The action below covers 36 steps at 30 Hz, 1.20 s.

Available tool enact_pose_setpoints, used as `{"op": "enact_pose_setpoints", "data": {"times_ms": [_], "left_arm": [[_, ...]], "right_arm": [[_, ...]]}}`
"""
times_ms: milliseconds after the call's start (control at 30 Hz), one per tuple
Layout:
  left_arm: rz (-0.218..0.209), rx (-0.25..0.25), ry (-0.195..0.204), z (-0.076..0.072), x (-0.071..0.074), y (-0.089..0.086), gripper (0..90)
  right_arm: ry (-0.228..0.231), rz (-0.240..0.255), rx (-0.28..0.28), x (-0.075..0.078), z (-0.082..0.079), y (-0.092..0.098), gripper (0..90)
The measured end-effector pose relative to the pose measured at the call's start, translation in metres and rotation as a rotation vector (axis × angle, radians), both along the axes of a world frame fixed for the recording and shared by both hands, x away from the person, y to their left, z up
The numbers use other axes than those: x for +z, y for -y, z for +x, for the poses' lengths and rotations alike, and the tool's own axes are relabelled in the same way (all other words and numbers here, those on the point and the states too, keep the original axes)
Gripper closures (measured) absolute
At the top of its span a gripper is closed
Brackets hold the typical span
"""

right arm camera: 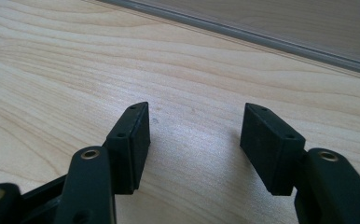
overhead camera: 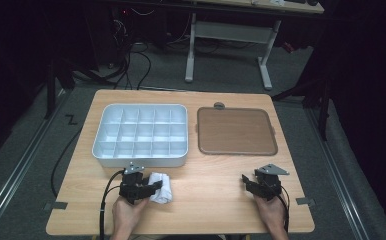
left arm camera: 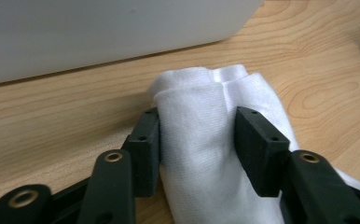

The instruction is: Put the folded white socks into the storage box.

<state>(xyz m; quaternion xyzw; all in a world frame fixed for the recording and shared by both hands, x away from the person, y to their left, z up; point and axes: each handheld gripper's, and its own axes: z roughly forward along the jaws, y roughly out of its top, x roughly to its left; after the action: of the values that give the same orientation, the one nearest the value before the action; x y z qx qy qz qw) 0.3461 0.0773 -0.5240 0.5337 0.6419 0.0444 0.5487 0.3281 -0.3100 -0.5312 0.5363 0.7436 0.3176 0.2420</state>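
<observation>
White folded cloth (left arm camera: 211,140) sits clamped in the left gripper (overhead camera: 142,189) beside the empty compartment tray (overhead camera: 140,134); right gripper (right arm camera: 194,140) jaws gape apart.

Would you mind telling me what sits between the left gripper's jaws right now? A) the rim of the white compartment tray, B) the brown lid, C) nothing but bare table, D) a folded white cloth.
D: in the left gripper view the left gripper has its jaws on either side of the folded white cloth, pressing against it, with the white compartment tray behind and apart from it.
</observation>
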Motion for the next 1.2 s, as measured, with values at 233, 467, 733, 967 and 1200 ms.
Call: {"op": "enact_pose_setpoints", "data": {"times_ms": [233,467,733,967,1200], "left_arm": [[-0.009,-0.016,-0.028,0.001,0.003,-0.002,66.9],[-0.009,-0.028,-0.024,0.000,0.004,-0.002,70.3],[-0.021,-0.037,-0.036,-0.001,0.006,-0.003,72.1],[-0.028,-0.043,-0.037,-0.001,0.009,-0.005,72.7],[0.001,-0.068,-0.012,-0.002,0.016,0.000,72.9]], "right_arm": [[-0.001,-0.001,0.001,0.000,0.000,0.000,43.0],[0.000,0.000,0.001,0.000,0.000,0.000,43.0],[0.001,-0.003,0.003,0.000,0.000,0.000,43.1],[0.000,-0.001,0.002,0.000,0.000,0.000,43.1],[0.000,-0.001,0.002,0.000,0.000,0.000,43.1]]}}
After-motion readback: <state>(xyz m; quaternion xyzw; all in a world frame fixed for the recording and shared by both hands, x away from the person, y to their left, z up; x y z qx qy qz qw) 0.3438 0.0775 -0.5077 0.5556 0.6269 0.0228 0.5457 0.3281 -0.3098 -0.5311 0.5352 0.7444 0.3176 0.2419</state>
